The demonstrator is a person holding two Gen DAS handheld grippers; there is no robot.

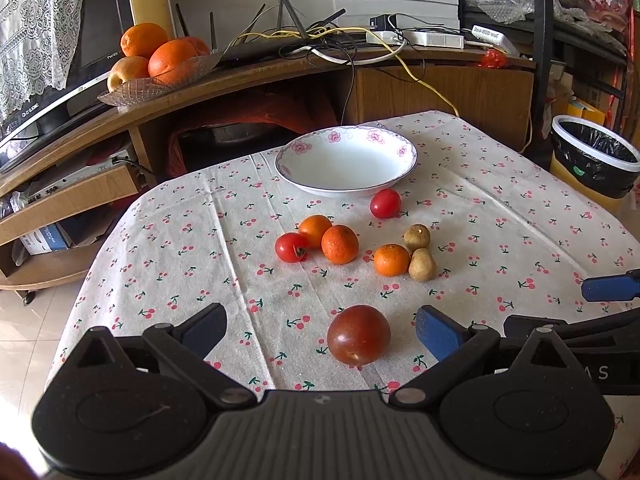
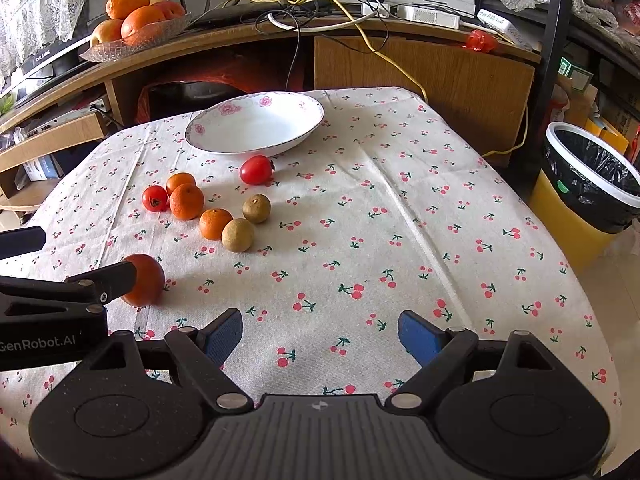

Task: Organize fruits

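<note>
A white flowered bowl (image 1: 346, 160) (image 2: 256, 122) stands empty at the far side of the cherry-print tablecloth (image 1: 240, 264). Loose fruit lies before it: a red tomato (image 1: 385, 203) by the bowl, another tomato (image 1: 291, 247) beside two small oranges (image 1: 339, 244), and a third orange (image 1: 391, 259) next to two brown round fruits (image 1: 422, 265). A large dark-red tomato (image 1: 359, 335) (image 2: 146, 280) lies nearest. My left gripper (image 1: 320, 330) is open, its blue-padded fingers astride that tomato without touching it. My right gripper (image 2: 320, 334) is open over bare cloth, holding nothing.
A wooden TV stand (image 1: 256, 76) behind the table carries a glass dish of big oranges (image 1: 160, 64), cables and routers. A yellow bin with a black liner (image 2: 592, 184) stands right of the table. Tiled floor lies to the left.
</note>
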